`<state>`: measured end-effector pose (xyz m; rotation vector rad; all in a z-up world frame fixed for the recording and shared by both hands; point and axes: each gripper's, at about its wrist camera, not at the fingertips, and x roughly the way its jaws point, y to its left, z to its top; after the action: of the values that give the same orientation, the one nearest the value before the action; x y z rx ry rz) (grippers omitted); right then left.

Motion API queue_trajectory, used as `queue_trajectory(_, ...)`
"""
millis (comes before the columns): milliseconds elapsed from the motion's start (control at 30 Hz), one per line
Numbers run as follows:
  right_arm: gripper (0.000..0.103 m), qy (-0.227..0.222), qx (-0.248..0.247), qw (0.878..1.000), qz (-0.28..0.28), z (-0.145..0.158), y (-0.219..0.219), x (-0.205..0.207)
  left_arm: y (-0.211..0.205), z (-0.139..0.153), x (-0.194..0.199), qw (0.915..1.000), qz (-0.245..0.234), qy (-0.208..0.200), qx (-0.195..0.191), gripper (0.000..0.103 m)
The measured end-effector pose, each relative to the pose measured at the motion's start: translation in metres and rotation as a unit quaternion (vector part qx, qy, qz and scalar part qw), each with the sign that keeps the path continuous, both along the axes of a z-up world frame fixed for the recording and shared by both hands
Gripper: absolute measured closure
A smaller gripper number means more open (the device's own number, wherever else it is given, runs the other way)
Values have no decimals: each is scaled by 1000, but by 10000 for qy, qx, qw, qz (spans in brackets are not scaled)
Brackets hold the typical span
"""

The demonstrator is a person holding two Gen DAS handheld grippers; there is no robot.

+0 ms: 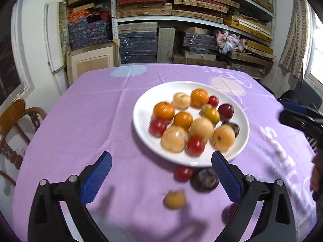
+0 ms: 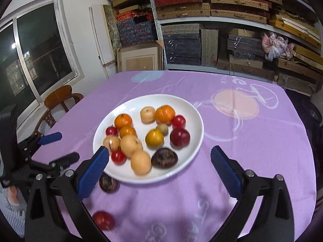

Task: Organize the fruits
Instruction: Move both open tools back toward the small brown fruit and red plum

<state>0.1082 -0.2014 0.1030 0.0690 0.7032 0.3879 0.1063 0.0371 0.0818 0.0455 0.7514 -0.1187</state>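
Fruits mostly sit heaped on a white plate point(image 1: 141, 129) near the middle of the table, slightly toward its near edge. Motion blur softens every outline, so kinds are hard to name. On the plate: two orange, mandarin-like fruits point(image 1: 163, 111), several pale peach-coloured round ones point(image 1: 174, 139), small glossy red ones point(image 1: 195, 146), a yellow-orange one point(image 1: 211, 115), a deep red plum-like one point(image 2: 179, 137), and a dark brown-purple one point(image 2: 164, 158) at the plate's near rim.

Off the plate, on the cloth between its near rim and the near table edge: a small red fruit point(image 1: 183, 173) touching or just beside a dark purple fruit point(image 1: 204, 179), which lies right at the plate's rim, and a small yellowish fruit point(image 1: 174, 199) nearer the edge. Another red fruit point(image 2: 103, 220) lies closest to the near edge; in the left wrist view it is mostly hidden behind a finger.

The left gripper point(image 1: 161, 179) hangs above the loose fruits, its blue-padded fingers spread wide, nothing pinched. The right gripper point(image 2: 160, 171) is likewise spread wide and empty over the plate's near rim; one finger covers part of the plate and of a pale fruit.

The table carries a lilac tablecloth point(image 2: 252, 145) with pale printed shapes. A wooden chair point(image 2: 60, 98) stands at its left edge; shelves point(image 1: 181, 20) stacked with boxes fill the wall beyond its far edge.
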Motion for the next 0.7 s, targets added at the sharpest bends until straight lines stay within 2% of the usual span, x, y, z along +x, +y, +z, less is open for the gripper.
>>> queue_trajectory(200, 4, -243, 913, 9925, -782, -40, -47, -71, 2, -31, -27, 9994, 225, 165, 217, 3)
queue_trajectory(333, 4, -447, 668, 9926, -905, -45, -54, -73, 1, -45, -35, 9987, 300, 105, 394, 3)
queue_trajectory(467, 4, -304, 901, 9914, -896, -51, -59, -69, 3, -54, -28, 9985, 351, 192, 362, 3)
queue_trajectory(700, 4, -17, 796, 9930, -876, -61, -51, -56, 14, -63, -20, 9970, 567, 458, 256, 3)
